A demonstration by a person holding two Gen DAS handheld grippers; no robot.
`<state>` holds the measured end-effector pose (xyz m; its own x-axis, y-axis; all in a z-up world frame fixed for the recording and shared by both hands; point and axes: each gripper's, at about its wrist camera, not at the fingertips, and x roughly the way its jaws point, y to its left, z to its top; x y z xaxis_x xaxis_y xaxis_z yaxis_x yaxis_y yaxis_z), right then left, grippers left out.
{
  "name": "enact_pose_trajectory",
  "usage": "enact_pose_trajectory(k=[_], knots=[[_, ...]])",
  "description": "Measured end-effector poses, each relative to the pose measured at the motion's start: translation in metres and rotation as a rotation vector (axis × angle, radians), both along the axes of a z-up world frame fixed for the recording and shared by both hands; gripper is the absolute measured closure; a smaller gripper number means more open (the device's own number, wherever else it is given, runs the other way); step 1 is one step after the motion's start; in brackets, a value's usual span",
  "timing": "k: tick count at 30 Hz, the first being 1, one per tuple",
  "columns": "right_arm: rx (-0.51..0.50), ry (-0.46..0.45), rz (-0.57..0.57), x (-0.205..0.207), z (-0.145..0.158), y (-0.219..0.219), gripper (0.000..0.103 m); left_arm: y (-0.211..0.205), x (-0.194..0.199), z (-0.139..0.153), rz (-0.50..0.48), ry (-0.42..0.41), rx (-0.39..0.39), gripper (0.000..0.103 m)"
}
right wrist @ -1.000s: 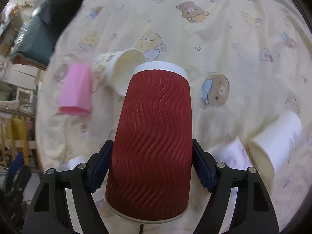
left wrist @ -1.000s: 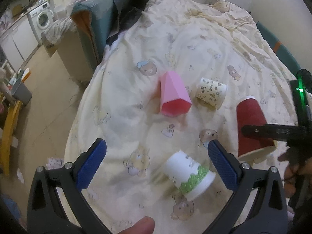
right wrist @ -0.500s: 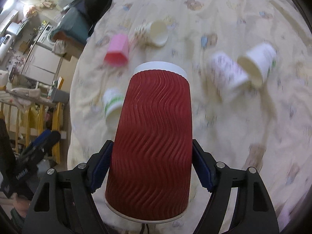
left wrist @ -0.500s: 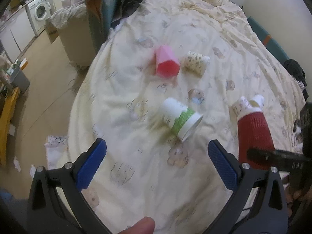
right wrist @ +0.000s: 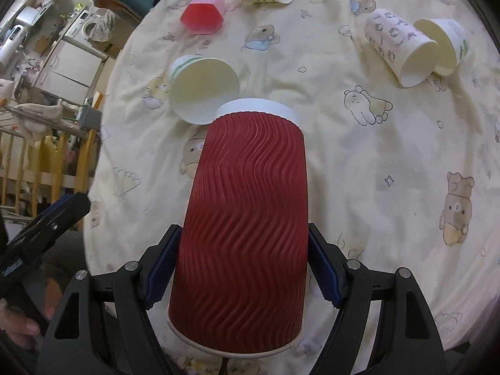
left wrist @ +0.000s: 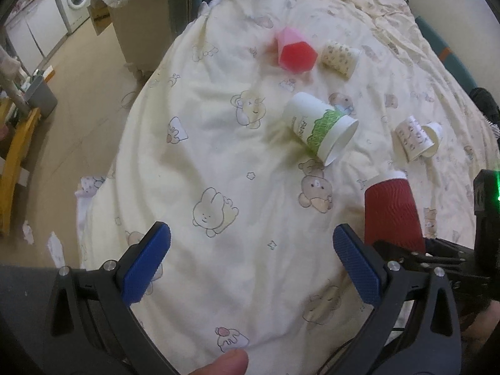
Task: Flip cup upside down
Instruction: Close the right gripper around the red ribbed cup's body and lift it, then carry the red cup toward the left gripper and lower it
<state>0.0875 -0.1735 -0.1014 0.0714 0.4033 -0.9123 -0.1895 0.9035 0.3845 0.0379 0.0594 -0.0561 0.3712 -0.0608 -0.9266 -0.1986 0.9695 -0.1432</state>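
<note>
My right gripper (right wrist: 243,268) is shut on a red ribbed paper cup (right wrist: 247,225). The cup's white base points away from me and its open rim faces the camera, above the bed. The same red cup (left wrist: 392,212) shows at the right of the left wrist view, held over the blanket. My left gripper (left wrist: 250,262) is open and empty, above the near part of the bed. A white cup with a green band (left wrist: 322,126) lies on its side ahead of it.
A cream blanket with bear prints (left wrist: 218,156) covers the bed. A pink faceted cup (left wrist: 295,50), a spotted cup (left wrist: 339,57) and two more paper cups (right wrist: 403,47) lie on their sides. The floor and furniture (left wrist: 62,62) are off the bed's left edge.
Both grippers have pulled back and up from the bed, so the cups look farther away. The red cup has stayed clamped in my right gripper.
</note>
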Motion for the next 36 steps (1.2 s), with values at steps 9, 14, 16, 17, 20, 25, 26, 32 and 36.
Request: enact_pose_trajectory(k=[9, 14, 16, 17, 20, 25, 26, 32, 36], knots=[[0.043, 0.072, -0.065, -0.008, -0.029, -0.008, 0.023, -0.004, 0.004, -0.006, -0.021, 0.018, -0.014, 0.000], [0.036, 0.051, -0.052, -0.008, -0.020, -0.011, 0.022, -0.007, 0.006, -0.007, -0.030, 0.023, -0.006, 0.000], [0.030, 0.040, -0.051, -0.008, -0.014, -0.012, 0.019, -0.007, 0.006, -0.007, -0.028, 0.021, -0.006, 0.000], [0.019, 0.029, -0.056, -0.008, -0.011, -0.012, 0.015, -0.006, 0.006, -0.006, -0.028, 0.018, -0.010, 0.000], [0.042, -0.001, -0.068, -0.008, 0.003, -0.015, 0.012, -0.006, 0.005, -0.007, -0.029, 0.013, -0.021, 0.000], [0.089, -0.036, -0.096, -0.012, 0.025, -0.031, 0.012, -0.007, 0.004, -0.004, -0.034, 0.002, -0.032, 0.000], [0.102, -0.047, -0.103, -0.014, 0.030, -0.036, 0.011, -0.008, 0.004, -0.004, -0.036, 0.003, -0.029, 0.000], [0.114, -0.175, -0.139, -0.026, 0.052, -0.062, 0.004, -0.014, 0.005, -0.004, -0.042, 0.008, -0.042, 0.000], [0.099, -0.264, -0.202, -0.034, 0.054, -0.082, 0.000, -0.022, 0.004, 0.003, -0.059, -0.029, -0.038, 0.000]])
